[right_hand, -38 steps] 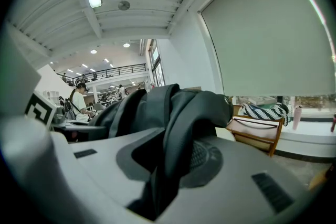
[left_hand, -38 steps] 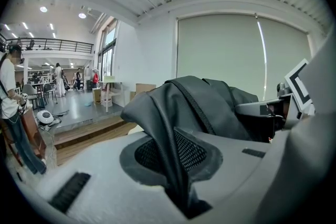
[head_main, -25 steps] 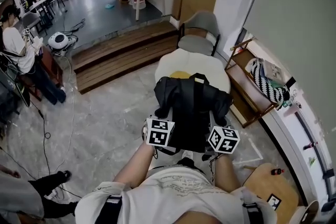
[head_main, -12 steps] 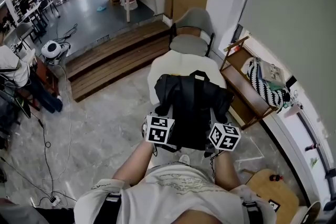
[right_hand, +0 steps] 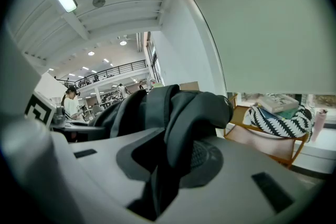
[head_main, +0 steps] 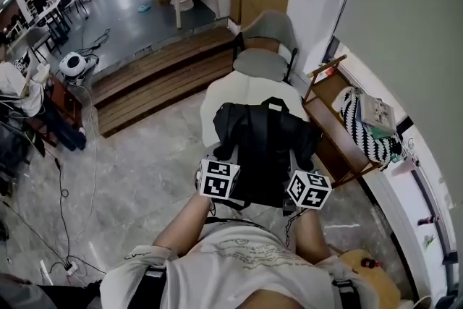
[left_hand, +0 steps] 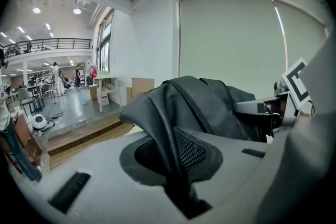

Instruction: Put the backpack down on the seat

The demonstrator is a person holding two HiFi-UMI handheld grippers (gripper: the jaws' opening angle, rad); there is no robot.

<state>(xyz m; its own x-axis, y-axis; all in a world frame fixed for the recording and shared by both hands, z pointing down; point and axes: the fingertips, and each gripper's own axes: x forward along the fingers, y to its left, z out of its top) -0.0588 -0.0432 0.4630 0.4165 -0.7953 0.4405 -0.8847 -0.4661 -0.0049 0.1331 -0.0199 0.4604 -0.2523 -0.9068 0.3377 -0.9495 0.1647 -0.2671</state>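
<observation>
A black backpack (head_main: pixel 264 148) hangs in front of me, held up by both grippers over the near edge of a cream cushioned seat (head_main: pixel 230 92). My left gripper (head_main: pixel 230 157) grips its left side, and my right gripper (head_main: pixel 295 161) grips its right side. In the left gripper view the jaws (left_hand: pixel 176 176) are shut on a fold of the backpack (left_hand: pixel 210 105) with a mesh-backed strap. In the right gripper view the right gripper (right_hand: pixel 165 176) is shut on a padded strap of the backpack (right_hand: pixel 157 107). The fingertips are hidden by fabric.
A grey chair (head_main: pixel 266 47) stands behind the seat. A wooden rack (head_main: pixel 329 112) holding a striped bag (head_main: pixel 365 128) lines the right wall. Wooden steps (head_main: pixel 155 79) run at the left, with cables on the floor. A wooden stool (head_main: pixel 369 280) is at my lower right.
I have carried the backpack forward with both grippers. It now covers more of the cream seat, hiding the yellow patch. The grip on both sides is unchanged.
</observation>
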